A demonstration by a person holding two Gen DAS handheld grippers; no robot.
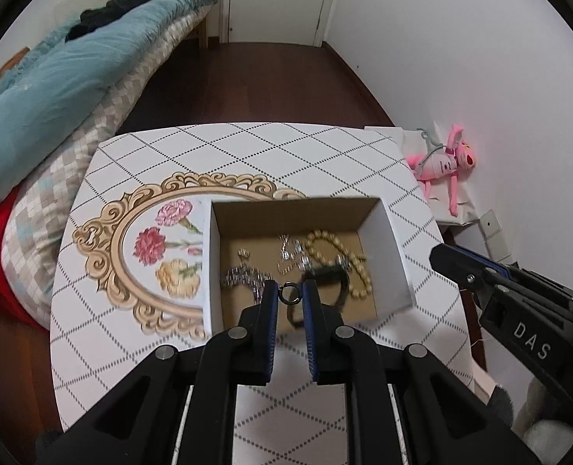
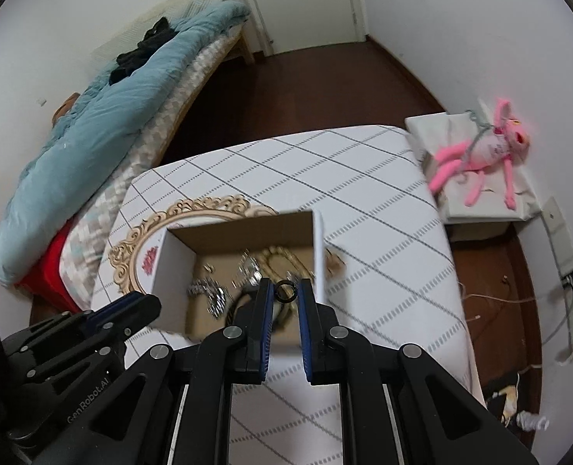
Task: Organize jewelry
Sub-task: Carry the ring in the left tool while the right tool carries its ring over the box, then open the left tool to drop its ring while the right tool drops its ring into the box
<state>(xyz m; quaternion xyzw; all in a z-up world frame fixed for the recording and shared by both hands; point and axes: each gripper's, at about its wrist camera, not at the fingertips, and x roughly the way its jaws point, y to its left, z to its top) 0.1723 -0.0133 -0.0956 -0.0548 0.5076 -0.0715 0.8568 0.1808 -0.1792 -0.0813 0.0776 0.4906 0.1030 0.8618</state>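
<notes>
box (image 1: 387,232): open, cardboard, on table | inside: bead bracelet (image 1: 337,259), silver chains (image 1: 292,254), loose

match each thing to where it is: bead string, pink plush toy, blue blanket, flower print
Things:
1 bead string
2 pink plush toy
3 blue blanket
4 flower print

Places:
a on the bed
b on the table, left of the box
c inside the cardboard box
d past the table's right edge

Pairs: 1-c, 2-d, 3-a, 4-b
</notes>
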